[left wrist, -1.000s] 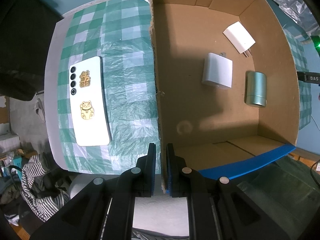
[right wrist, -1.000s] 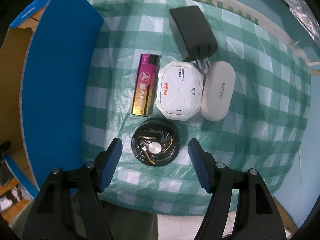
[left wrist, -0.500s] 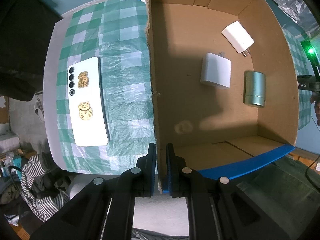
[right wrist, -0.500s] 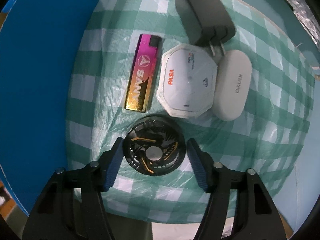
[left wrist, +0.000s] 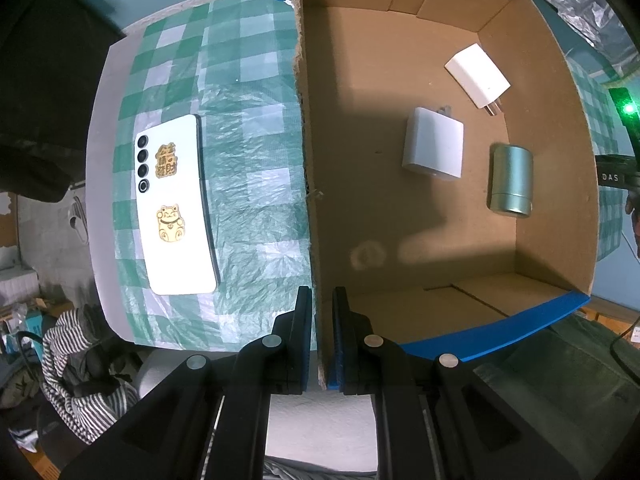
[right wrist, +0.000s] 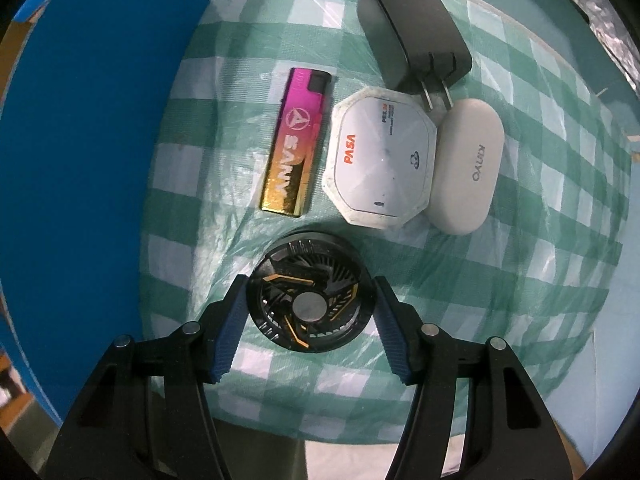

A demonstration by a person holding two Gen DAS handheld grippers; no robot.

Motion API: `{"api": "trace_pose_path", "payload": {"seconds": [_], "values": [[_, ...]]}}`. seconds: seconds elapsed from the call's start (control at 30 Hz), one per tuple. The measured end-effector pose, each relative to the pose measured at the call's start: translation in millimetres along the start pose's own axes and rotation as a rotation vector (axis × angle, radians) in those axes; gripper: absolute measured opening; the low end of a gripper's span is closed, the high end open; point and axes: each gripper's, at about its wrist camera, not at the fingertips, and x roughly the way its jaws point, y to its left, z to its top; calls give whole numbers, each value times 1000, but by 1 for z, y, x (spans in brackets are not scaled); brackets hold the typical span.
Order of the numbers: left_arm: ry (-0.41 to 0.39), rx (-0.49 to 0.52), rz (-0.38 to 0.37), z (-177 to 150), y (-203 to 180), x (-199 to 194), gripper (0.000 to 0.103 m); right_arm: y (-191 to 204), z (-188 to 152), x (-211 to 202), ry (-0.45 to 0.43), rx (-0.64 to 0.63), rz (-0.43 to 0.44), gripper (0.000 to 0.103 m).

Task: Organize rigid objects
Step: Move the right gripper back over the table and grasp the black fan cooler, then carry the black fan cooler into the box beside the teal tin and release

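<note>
L wrist view: white phone [left wrist: 174, 204] lies face down on checked cloth [left wrist: 256, 128], well left of cardboard box [left wrist: 552, 184]. L gripper [left wrist: 321, 344] is clamped on box's left wall. Inside box: two white chargers [left wrist: 434, 144] [left wrist: 478, 70] and a green cylinder [left wrist: 511, 180], all apart. R wrist view: blue box side [right wrist: 88, 152] at left, then lighter [right wrist: 296, 148], octagonal white case [right wrist: 382, 160], white earbud case [right wrist: 468, 166], black charger [right wrist: 412, 32] behind. R gripper [right wrist: 310, 320] straddles round black fan [right wrist: 310, 308]; pads approx. at its rim, firm grip unclear.
</note>
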Motion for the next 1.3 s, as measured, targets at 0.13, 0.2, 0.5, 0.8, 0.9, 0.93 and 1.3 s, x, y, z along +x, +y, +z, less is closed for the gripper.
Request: {"api": "trace_pose_path", "payload": {"seconds": [0.13,0.2,0.5,0.8,0.9,0.93,1.3], "values": [[2,0,0,0,0,0,10,2,4,-12,-9,-17,4,61],[1,-1,0,0,0,0,10,5,6,-20,-18,-27,6,61],[2,0,-2,0,0,1,10,17,11,-49,-55,-74,9,61],[0,2,-5,-2,0,2,10,31,23,-82,-101,-135,19,61],[0,2,-6,-2,0,2,10,43,22,-93,-114,-158,22,61],[-1,2,-7,-3,0,2,10,45,23,-95,-118,-164,24,61],[-12,0,-7,-2,-2,-1,10,81,42,-127,-164,-261,27,61]]}}
